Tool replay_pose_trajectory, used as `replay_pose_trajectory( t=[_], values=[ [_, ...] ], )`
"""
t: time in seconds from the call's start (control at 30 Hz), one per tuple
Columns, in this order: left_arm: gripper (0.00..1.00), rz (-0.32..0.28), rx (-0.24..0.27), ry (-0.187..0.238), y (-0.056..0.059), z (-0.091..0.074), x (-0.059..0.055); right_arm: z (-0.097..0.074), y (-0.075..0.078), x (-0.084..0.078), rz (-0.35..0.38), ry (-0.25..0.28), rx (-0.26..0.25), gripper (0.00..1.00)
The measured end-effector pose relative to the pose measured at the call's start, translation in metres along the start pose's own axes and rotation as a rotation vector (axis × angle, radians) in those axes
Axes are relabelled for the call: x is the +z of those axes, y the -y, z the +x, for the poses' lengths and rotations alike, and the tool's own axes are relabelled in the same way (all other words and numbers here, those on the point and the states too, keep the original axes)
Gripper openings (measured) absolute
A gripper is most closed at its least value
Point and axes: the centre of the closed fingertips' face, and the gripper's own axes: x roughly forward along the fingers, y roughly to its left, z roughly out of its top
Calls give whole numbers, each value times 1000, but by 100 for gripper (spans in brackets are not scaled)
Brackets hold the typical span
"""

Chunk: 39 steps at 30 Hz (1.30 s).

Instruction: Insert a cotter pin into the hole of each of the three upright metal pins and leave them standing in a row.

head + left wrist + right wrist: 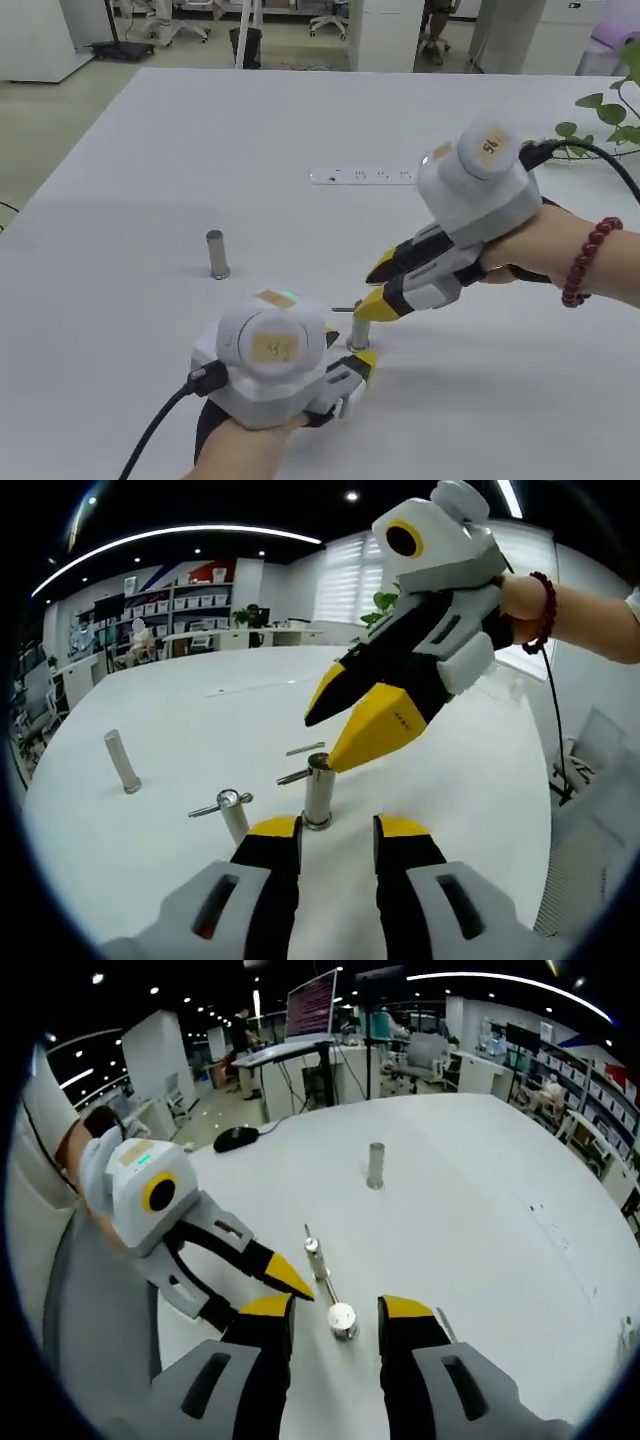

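White surface (120,200) carries three upright metal pins: the far pin (122,762) is bare, the middle pin (233,815) is pinned, and the nearest pin (318,790) has a cotter pin (293,776) seemingly half through. The left hand-held gripper (337,828) and right hand-held gripper (365,296) flank it, jaws parted, holding nothing. Best to steady the nearest pin low, then push the cotter pin in straight.

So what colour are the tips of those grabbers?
Yellow fingertips, black behind; the left gripper view shows them best.

On my white bench (150,150) I see a power strip (365,176), with a leafy plant (595,101) at the edge
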Motion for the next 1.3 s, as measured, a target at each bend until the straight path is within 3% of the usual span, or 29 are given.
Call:
replay_pose_trajectory(
  t=[0.1, 0.3, 0.43, 0.57, 0.67, 0.97, 1.3],
  values=[
    [30, 24, -19, -16, 3, -8, -5, 3, 1, 14, 35, 56, -1, 37],
    [36, 11, -40, 11, 4, -24, -4, 14, 9, 39, 76, 138, -18, 41],
    [41, -10, -42, 40, 3, -34, 1, 24, 19, 56, 76, 192, -36, 41],
    [46, -8, -39, 36, 1, -42, -1, 37, 22, 72, 65, 235, -45, 41],
    [51, -55, -47, 60, -1, -49, 1, 45, 26, 87, 35, 295, -59, 41],
    [62, -59, 2, 81, -20, -63, 3, 80, 33, 110, 28, 337, -62, 39],
    [78, -30, 29, 113, -32, -74, 9, 118, 45, 116, 65, 341, -79, 38]
  ],
)
